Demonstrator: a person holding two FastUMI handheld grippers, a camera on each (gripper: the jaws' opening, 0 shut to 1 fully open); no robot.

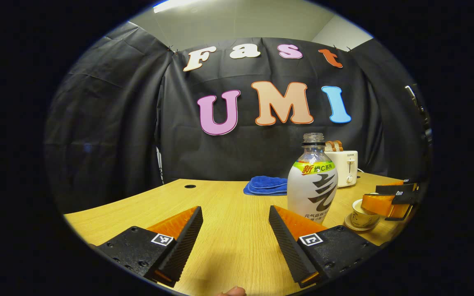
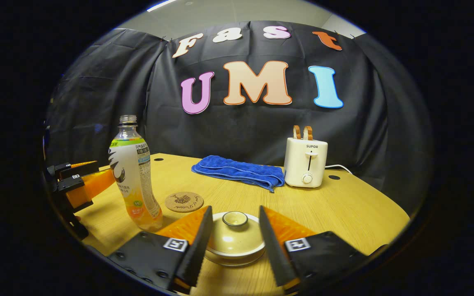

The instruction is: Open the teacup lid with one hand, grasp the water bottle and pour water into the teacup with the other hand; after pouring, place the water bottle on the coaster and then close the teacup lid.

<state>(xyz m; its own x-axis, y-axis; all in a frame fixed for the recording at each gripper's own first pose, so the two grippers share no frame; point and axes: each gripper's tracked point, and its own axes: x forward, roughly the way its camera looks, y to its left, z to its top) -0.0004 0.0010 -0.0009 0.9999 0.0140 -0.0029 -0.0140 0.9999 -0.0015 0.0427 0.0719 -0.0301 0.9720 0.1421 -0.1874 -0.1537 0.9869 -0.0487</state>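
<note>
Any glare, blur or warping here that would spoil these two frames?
Left gripper view: sharp, fisheye bows the table edge, ceiling light flares at top. Right gripper view: sharp, small glare spot on the teacup lid, bottle leans from distortion.

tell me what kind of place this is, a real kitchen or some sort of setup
Most likely a staged recording booth, not a real kitchen: black cloth hangs as the wall behind a bare wooden table, and the toaster, folded blue towel and water bottle are laid out like props.
</note>
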